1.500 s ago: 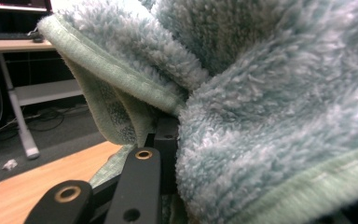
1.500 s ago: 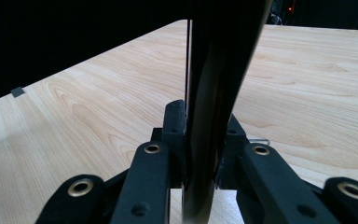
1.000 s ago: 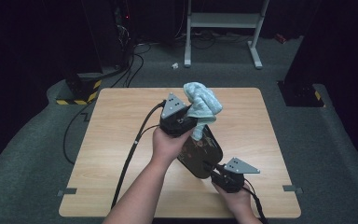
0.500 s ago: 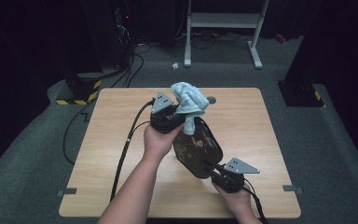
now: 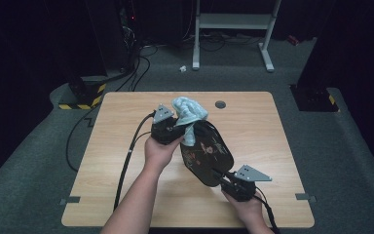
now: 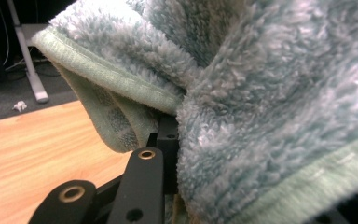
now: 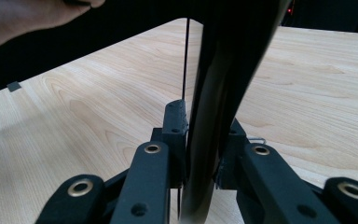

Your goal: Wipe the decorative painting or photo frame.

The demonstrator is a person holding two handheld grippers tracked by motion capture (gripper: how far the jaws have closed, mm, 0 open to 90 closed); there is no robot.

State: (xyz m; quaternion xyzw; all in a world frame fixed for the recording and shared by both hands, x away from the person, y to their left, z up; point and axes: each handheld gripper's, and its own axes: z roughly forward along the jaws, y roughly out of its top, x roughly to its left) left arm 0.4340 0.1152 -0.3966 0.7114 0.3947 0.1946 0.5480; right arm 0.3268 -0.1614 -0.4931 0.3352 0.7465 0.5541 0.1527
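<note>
Your left gripper [image 5: 179,132] carries the blue towel [image 5: 189,113] leftward and toward you across the dark tray [image 5: 207,155], so the cloth now rubs the tray's upper left part. The tray tilts a little further to the left over the table [image 5: 126,161].

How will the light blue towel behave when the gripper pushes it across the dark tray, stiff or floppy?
Probably floppy: the towel hangs in folds from the left gripper. Its fleecy pile looks soft, so it should bunch up rather than slide as one piece. The glossy dark tray, clamped on edge by the right gripper, may offer little friction.
</note>
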